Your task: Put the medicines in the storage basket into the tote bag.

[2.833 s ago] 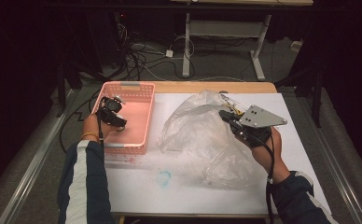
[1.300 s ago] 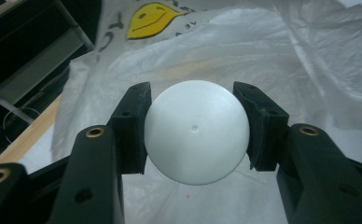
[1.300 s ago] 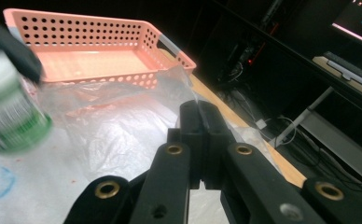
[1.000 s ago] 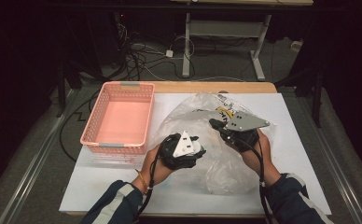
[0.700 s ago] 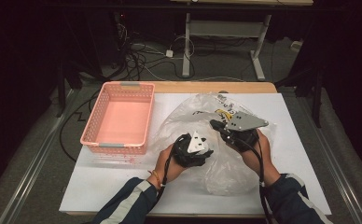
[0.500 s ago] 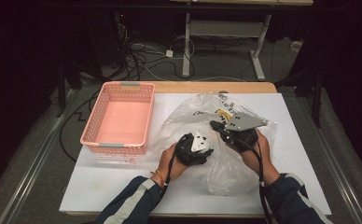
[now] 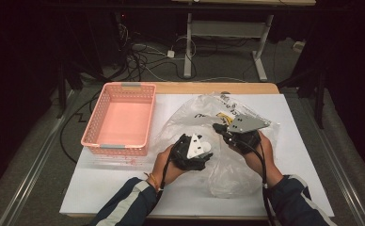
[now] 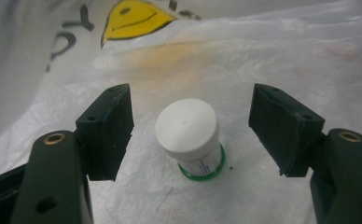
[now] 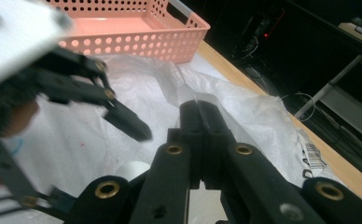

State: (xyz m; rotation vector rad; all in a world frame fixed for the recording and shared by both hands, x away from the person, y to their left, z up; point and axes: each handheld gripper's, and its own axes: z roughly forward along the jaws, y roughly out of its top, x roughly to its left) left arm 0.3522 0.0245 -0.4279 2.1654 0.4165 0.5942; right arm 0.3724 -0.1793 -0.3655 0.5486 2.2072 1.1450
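Room dark, walls not readable. Light falls on table only; wooden top w/ white sheet over most of it. Floor grey, carpet-like. Metal rail runs along floor at left, another at right. Behind table: tangle of cables on floor. 2nd table frame, light grey legs, at back.

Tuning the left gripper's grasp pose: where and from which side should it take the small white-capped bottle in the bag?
Grip the white cap, from above as now. The bottle stands upright inside the plastic bag, centred between the left gripper's open jaws, which have just been opening. The cap's round sides probably suit opposed pads.
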